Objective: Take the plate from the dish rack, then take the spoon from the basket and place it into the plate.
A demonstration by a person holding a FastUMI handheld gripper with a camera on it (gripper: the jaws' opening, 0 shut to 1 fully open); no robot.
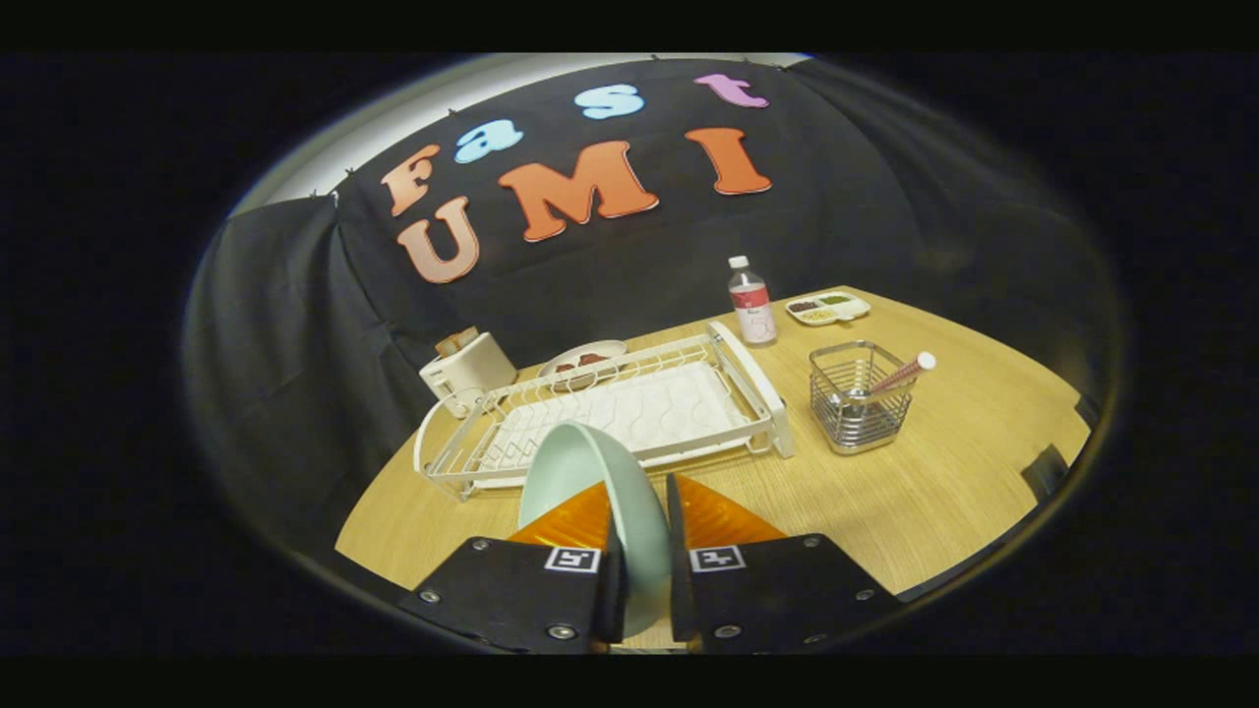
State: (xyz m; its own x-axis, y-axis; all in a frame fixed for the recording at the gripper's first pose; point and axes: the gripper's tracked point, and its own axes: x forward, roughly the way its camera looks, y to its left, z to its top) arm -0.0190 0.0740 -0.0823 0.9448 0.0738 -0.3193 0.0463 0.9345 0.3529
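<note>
- The gripper (644,551) has both fingers pressed on the pale green round plate (580,482), low centre of frame.
- Judgement: lower it flat onto the bare wooden table (934,472), short of the white wire dish rack (610,408).

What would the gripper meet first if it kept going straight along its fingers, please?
Probably the dish rack: it lies just beyond the plate that the gripper is shut on. Depth is unclear, so it might pass above the rack.

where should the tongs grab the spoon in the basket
Grip the spoon by its handle end, coming from above: it leans out over the wire basket rim, its bowl down inside. The tongs are currently shut on the plate.
</note>
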